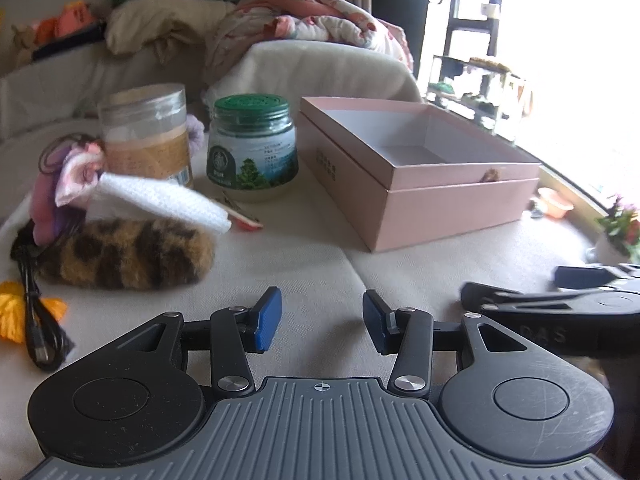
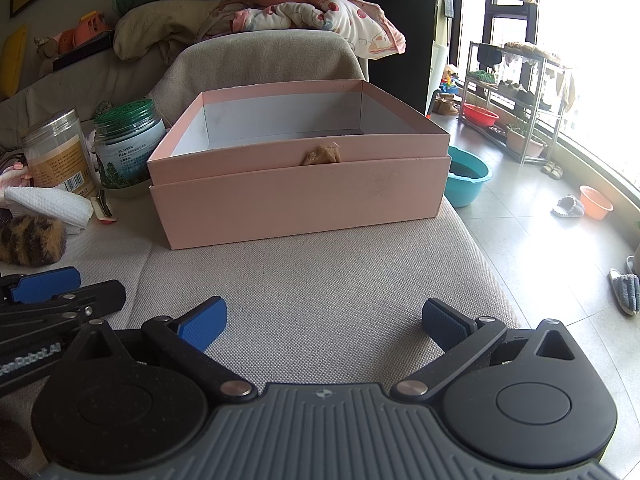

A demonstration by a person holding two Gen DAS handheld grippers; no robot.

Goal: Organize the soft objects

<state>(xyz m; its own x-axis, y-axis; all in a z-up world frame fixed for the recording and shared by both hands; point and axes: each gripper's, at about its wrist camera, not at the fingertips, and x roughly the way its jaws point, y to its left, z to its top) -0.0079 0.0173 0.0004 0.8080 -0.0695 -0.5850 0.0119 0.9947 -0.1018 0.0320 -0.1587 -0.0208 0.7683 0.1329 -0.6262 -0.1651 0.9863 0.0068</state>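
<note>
Waiting open and empty, left tool and right tool face an apparently empty pink box; leopard plush and white knit remain unsorted.

One pink box. Two jars: one clear-lidded, one green-lidded. One leopard-print furry piece, one white knitted piece, one pink-and-purple fabric bundle. One black cable. Two grippers: left, right. Two basins on the floor: one teal, one red.
</note>
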